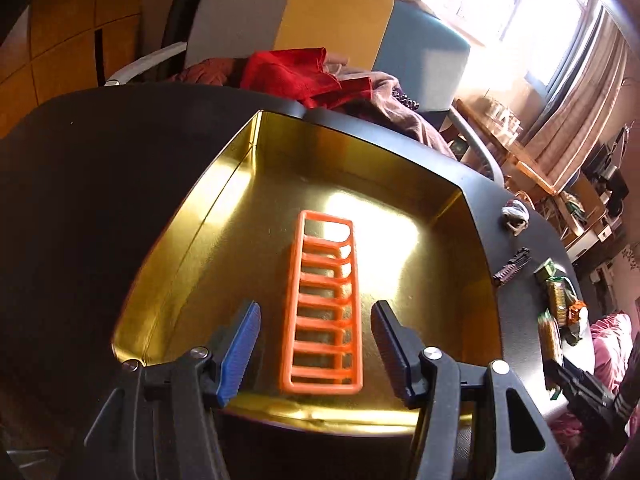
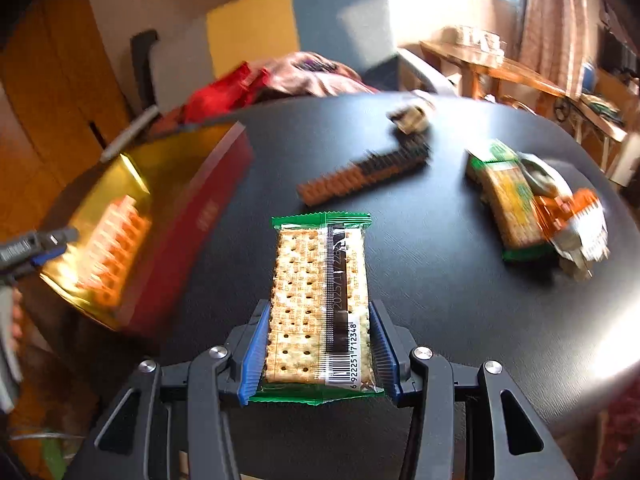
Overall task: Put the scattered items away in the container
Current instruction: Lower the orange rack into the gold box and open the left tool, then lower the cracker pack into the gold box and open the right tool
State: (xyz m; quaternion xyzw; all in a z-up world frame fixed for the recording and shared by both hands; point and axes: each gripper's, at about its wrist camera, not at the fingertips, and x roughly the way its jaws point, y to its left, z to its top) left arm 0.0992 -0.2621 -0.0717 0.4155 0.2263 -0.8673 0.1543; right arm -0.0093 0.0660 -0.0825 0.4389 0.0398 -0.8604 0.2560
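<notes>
Your right tool (image 2: 320, 354) is gripping a cracker packet (image 2: 320, 304) above the black tabletop (image 2: 440, 280). Your left tool (image 1: 316, 344) is hanging spread wide and empty over the gold-lined container (image 1: 192, 232), where an orange rack (image 1: 324, 308) is lying on the floor.

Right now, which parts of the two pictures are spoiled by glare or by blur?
Left wrist view: sunlight makes a white glare patch on the gold floor of the container, beside the orange rack, which stays sharp; the window is blown out. Right wrist view: the cracker pack in the right gripper is sharp, but the comb and the container are smeared by motion blur.
</notes>
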